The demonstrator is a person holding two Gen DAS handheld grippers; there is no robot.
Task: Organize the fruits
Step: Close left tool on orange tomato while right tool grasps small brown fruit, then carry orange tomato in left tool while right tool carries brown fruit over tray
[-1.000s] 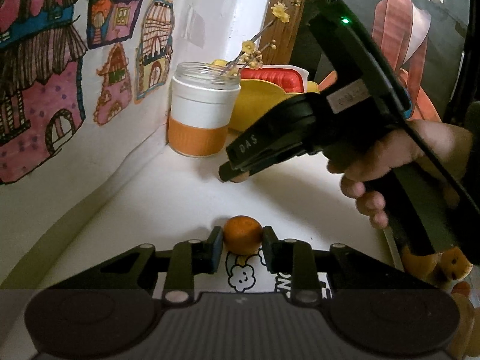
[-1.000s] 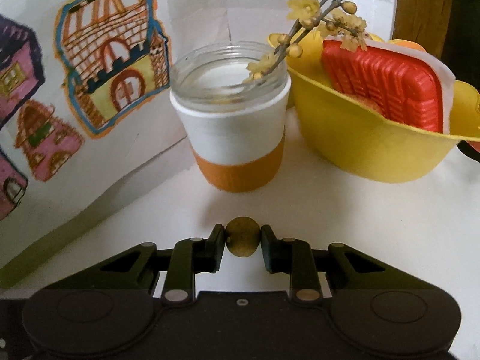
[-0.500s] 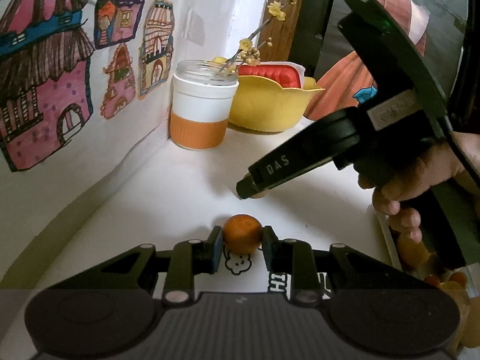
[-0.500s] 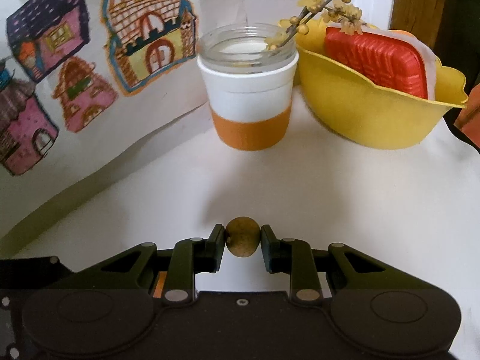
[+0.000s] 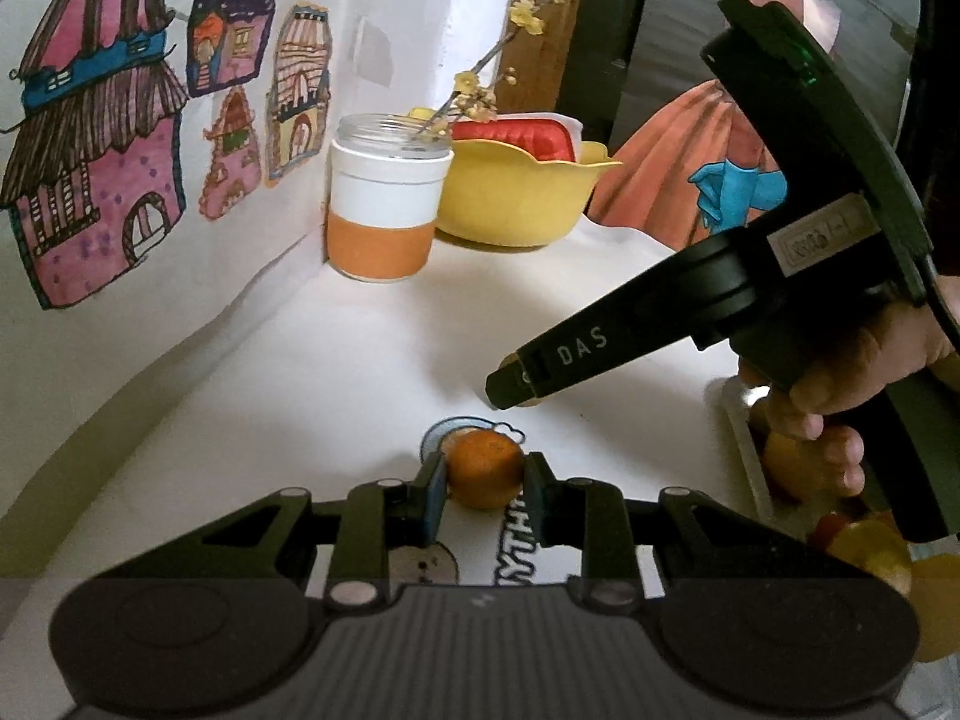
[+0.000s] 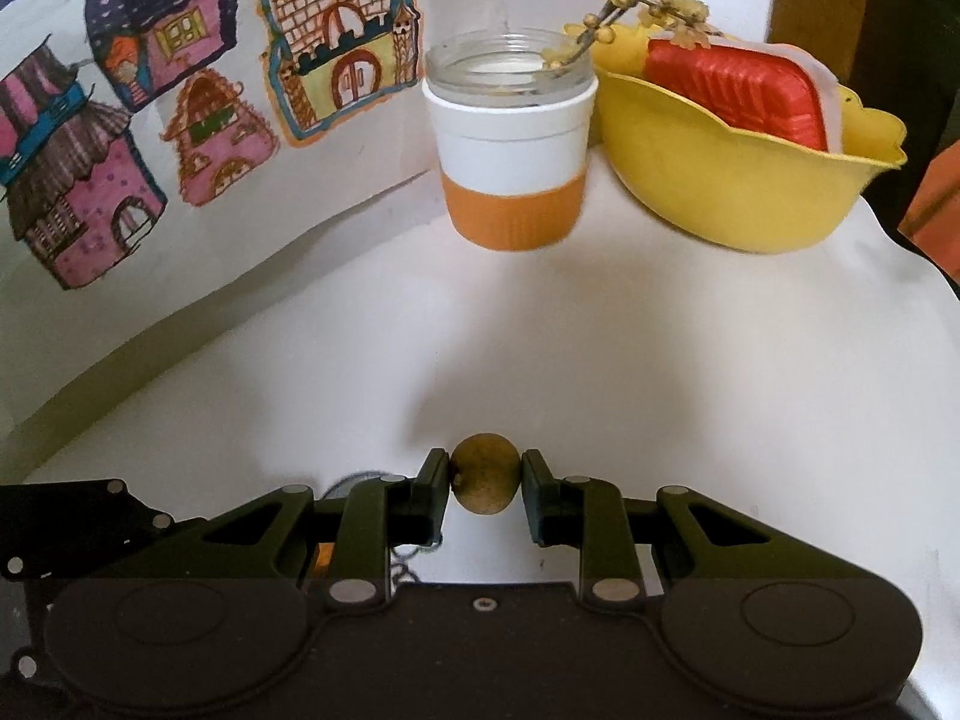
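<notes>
My left hand-held gripper [image 5: 485,483] clamps orange [image 5: 485,476] between both fingers, above white tabletop [image 5: 336,372] with cartoon print. Right hand-held gripper [image 5: 510,387] crosses my view from right, hand [image 5: 852,372] on its grip; small fruit at its tip mostly hidden. Jar [image 5: 384,198] with flower twig stands at back by wall, yellow bowl [image 5: 516,192] just beside it, red item inside. More fruit [image 5: 864,546] at far right edge, blurred.
</notes>
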